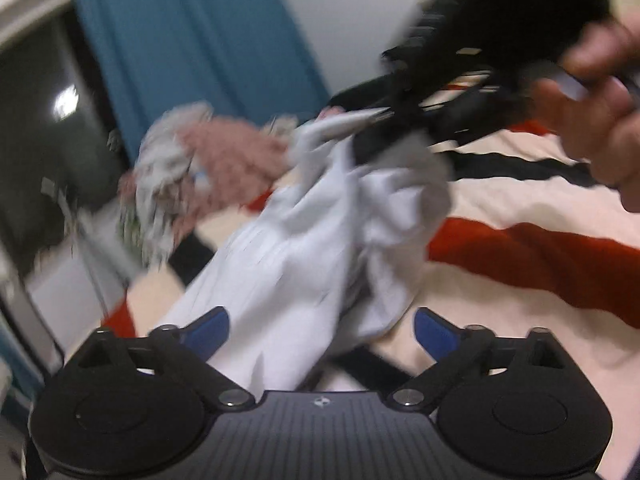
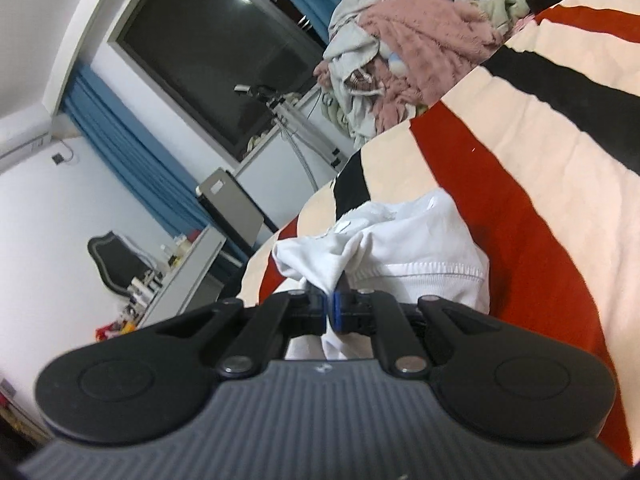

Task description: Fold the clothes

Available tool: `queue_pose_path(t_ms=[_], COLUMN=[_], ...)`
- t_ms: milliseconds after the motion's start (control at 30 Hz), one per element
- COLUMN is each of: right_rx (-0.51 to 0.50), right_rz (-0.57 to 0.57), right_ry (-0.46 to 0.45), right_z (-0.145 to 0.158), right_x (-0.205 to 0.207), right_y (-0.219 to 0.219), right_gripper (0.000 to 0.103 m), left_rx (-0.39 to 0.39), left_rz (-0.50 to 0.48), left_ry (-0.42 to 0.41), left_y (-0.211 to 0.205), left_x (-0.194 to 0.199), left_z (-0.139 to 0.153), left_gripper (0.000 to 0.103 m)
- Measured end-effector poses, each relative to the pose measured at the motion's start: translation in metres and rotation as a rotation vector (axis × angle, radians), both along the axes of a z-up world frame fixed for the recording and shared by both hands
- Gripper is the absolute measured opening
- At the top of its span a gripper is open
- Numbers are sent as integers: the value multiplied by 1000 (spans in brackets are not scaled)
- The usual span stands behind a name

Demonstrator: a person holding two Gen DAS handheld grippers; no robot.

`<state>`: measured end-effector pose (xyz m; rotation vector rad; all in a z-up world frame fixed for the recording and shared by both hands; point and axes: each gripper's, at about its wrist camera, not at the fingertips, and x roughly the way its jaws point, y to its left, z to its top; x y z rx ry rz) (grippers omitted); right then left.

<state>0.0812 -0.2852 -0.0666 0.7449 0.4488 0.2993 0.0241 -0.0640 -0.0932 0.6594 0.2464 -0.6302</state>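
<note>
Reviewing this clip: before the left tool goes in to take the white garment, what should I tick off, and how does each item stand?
1. Right tool shut on the white garment: ok.
2. Left tool open, fingers apart: ok.
3. Cloth lies between the left fingers: ok.
4. Which edge or corner the left would take: cannot tell, view blurred.
5. Garment spread flat on the striped bedding: not ok, bunched.
6. Laundry pile apart from the garment: ok.

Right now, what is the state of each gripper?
Left gripper: open, holding nothing; the white garment lies between its fingers.
Right gripper: closed on the white garment.
</note>
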Motion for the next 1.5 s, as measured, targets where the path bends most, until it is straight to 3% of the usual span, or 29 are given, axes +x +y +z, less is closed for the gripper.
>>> queue_pose_path(t_ms=[133,200,267,300,333,367,400,433,467,500,600,700,800,867,967,1067,1167,1267,1400,1500], right_rx=[15,24,33,33,31,36,44,53,62,71,69,74,57,-68,-286,-445,-599,-813,-853,-887], right_rz=[54,81,108,115,116,126,144,161,179,197,218,152,27,-52,-117,-63,34,38,42,42], right_ry=[-10,-17,-23,-27,-30,-41,-57,-74,-91,-108,-169,-226,-211,-139,-15,42,8,-61,-99,-61], right_z=[4,6,8,8,8,9,10,11,12,13,19,22,16,7,-13,-28,-39,-53,-63,-69], right_x=[1,2,3,3,3,3,2,1,1,0,-6,-16,-19,-14,2,17,25,34,59,75], right_y=[5,8,10,10,9,9,9,10,11,12,14,5,-4,3,20,49,85,122,136,147], right_gripper=[8,9,10,10,11,19,36,48,70,80,80,80,80,80,79,79,77,77,77,78], left_rx=[10,16,-18,-52,-93,-131,-168,-215,-267,-319,-473,-681,-862,-931,-974,-959,-933,-925,-869,-787], left_rz=[-37,-20,10,27,45,70,99,127,154,178,241,324,434,518,652,739,819,853,828,819], left_ry=[-95,-150,-133,-100,-59,-29,-6,15,35,56,125,223,306,338,382,410,435,453,431,403], left_y=[-27,-40,-40,-36,-31,-25,-19,-11,-2,8,41,97,162,199,246,272,296,312,310,299], left_x=[-5,-3,9,17,26,34,41,48,54,60,79,108,149,174,202,210,215,216,207,192], left_z=[-16,-26,-28,-25,-22,-17,-11,-4,3,11,37,68,98,102,95,81,67,62,71,77], left_gripper=[101,96,60,51,30,15,13,12,12,11,10,9,9,10,10,11,13,16,22,41])
